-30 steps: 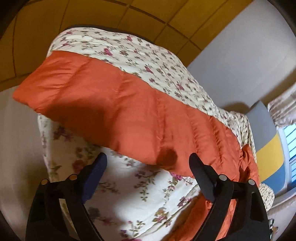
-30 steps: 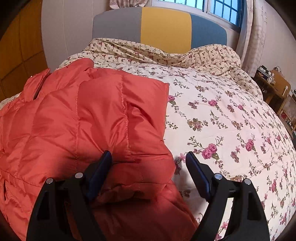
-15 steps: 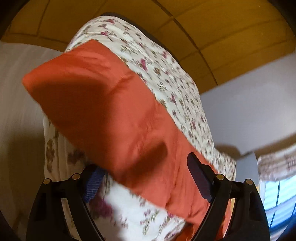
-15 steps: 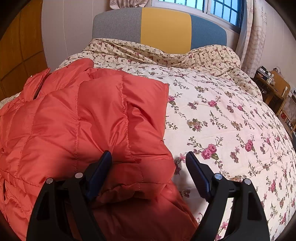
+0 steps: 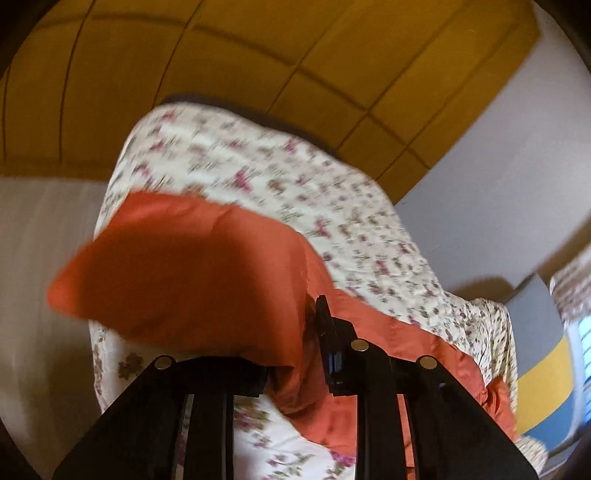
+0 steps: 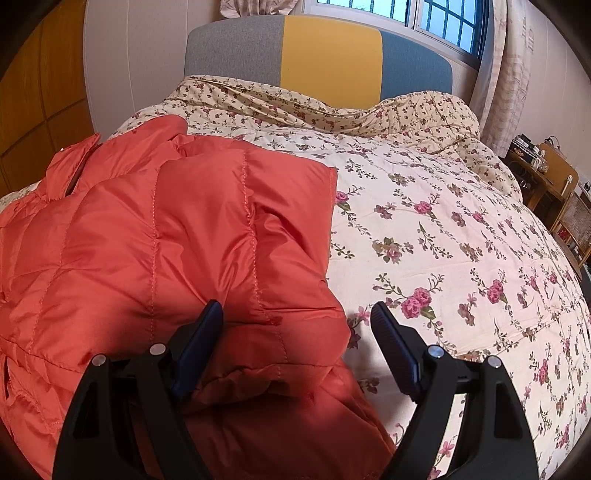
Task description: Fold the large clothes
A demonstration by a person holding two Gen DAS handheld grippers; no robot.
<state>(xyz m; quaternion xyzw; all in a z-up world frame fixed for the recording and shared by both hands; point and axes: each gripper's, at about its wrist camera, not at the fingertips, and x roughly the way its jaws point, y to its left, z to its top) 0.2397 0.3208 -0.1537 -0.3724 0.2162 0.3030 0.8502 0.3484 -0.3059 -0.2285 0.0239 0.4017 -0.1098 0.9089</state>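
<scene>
An orange quilted down jacket [image 6: 166,251] lies on the left side of a floral bedspread [image 6: 443,240]. My right gripper [image 6: 295,332] is open, its jaws just above the jacket's near right edge, holding nothing. In the left wrist view my left gripper [image 5: 295,354] is shut on a sleeve or edge of the orange jacket [image 5: 192,284] and lifts it off the floral bedspread [image 5: 258,173]. The cloth drapes over the left finger and hides it. This view is blurred.
A grey, yellow and blue headboard [image 6: 325,62] stands at the far end under a window [image 6: 424,18]. A curtain [image 6: 506,74] hangs at the right. Wooden furniture [image 6: 554,192] stands beside the bed's right side. Yellow-brown wall panels [image 5: 258,55] are on the left.
My left gripper has closed on the jacket's edge and lifted it, swinging the view. My right gripper has stayed open in place.
</scene>
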